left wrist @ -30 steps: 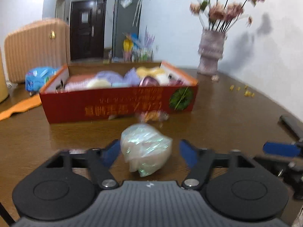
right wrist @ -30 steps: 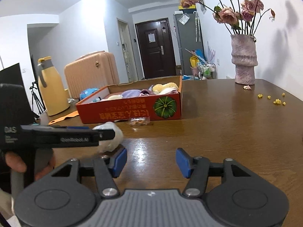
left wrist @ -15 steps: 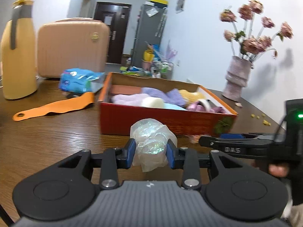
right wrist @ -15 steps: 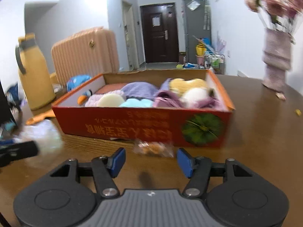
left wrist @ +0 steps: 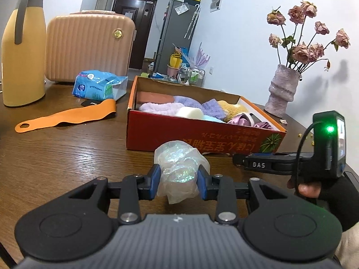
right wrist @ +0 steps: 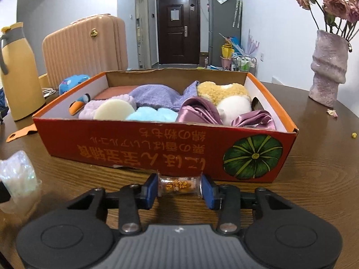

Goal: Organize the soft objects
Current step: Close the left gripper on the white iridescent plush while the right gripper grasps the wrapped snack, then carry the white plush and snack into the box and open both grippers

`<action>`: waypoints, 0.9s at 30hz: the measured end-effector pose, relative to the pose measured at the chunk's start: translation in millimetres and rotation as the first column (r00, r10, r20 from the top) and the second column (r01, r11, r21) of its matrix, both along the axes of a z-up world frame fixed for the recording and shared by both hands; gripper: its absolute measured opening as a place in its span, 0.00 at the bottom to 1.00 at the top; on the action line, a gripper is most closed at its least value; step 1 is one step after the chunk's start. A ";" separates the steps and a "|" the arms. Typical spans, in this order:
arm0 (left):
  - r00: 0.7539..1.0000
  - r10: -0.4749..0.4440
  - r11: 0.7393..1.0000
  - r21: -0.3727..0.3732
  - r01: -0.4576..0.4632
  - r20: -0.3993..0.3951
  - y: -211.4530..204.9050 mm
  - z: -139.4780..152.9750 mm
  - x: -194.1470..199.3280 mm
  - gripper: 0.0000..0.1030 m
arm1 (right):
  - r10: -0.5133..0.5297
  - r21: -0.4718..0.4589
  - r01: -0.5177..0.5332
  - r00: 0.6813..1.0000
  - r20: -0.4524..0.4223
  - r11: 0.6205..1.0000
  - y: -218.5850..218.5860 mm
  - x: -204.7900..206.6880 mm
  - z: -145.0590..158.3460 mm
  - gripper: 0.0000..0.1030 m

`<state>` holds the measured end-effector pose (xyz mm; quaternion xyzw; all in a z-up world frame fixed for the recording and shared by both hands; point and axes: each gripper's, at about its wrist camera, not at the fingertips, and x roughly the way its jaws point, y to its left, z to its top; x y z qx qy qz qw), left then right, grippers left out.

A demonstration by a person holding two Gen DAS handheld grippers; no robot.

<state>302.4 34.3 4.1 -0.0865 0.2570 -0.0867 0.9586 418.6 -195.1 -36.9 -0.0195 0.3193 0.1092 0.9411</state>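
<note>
Box (right wrist: 143,143) sits mid-worktop (right wrist: 314,179), holding towels (right wrist: 157,96), a sponge (right wrist: 113,112) and other soft items. Snack packet (right wrist: 178,185) lies just before the box's near wall; wrapped bundle (left wrist: 179,170) before the box, left of the packet. Vase (right wrist: 328,71) right of the box, jug (left wrist: 21,51) far left, suitcase (left wrist: 89,47) behind-left, wipes pack (left wrist: 98,86) and strap (left wrist: 67,116) left.

At the far left of my view stands a yellow jug (left wrist: 21,51) with a grey handle, and beside it a ribbed pink suitcase (left wrist: 89,47). Below the suitcase lies a blue tissue pack (left wrist: 98,86), with an orange strap (left wrist: 67,117) stretched across the brown wooden table (left wrist: 56,157). At the right, a pale lilac vase (left wrist: 282,92) holds dried pink roses (left wrist: 307,40). A dark door (right wrist: 178,27) and grey fridge (left wrist: 177,33) fill the background.
</note>
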 end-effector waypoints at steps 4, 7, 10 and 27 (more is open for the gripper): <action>1.000 0.004 1.000 0.008 -0.004 0.013 -4.1 8.1 -18.1 0.34 | 0.021 0.030 -0.020 1.000 -0.012 0.999 -6.6 -7.4 2.0 0.36; 1.000 0.003 1.000 0.013 -0.003 0.023 -8.9 16.0 -36.4 0.34 | 0.024 0.068 -0.023 1.000 -0.013 0.997 -15.7 -31.9 6.6 0.36; 1.000 -0.021 1.000 0.011 0.021 0.018 -19.9 19.2 -55.7 0.34 | 0.040 0.098 -0.041 0.999 0.012 0.994 -26.1 -73.3 13.8 0.36; 0.977 -0.174 0.984 0.070 0.166 0.127 -89.8 62.8 -53.3 0.33 | 0.054 0.198 -0.084 0.987 0.151 0.977 -94.1 -178.4 59.0 0.36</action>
